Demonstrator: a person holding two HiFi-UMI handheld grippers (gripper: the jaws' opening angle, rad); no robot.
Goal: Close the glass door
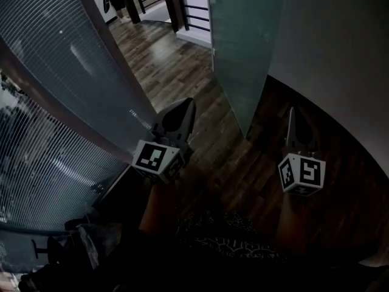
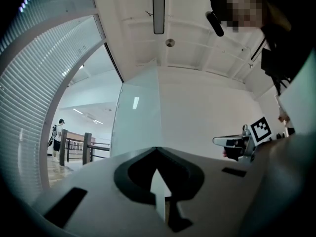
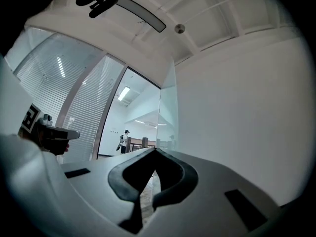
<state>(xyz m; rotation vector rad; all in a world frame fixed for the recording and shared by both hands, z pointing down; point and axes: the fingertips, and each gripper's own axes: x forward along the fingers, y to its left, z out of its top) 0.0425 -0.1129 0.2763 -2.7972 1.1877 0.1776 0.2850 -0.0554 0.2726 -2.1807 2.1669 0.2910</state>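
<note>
The frosted glass door (image 1: 243, 41) stands open ahead, its edge toward me and its panel close to the white wall (image 1: 340, 47) on the right. It also shows in the left gripper view as a pale panel (image 2: 138, 117) and in the right gripper view as a thin edge (image 3: 167, 117). My left gripper (image 1: 186, 104) is shut and empty, held low, left of the door's bottom corner and apart from it. My right gripper (image 1: 292, 111) is shut and empty, just right of the door's near edge, not touching it. Each gripper's jaw tips meet in its own view (image 2: 156, 149) (image 3: 154, 150).
A curved glass wall with blinds (image 1: 55, 102) runs along the left. Dark wooden floor (image 1: 176, 72) leads through the doorway to a dark railing (image 1: 182, 5). A person (image 2: 58, 135) stands far off by that railing.
</note>
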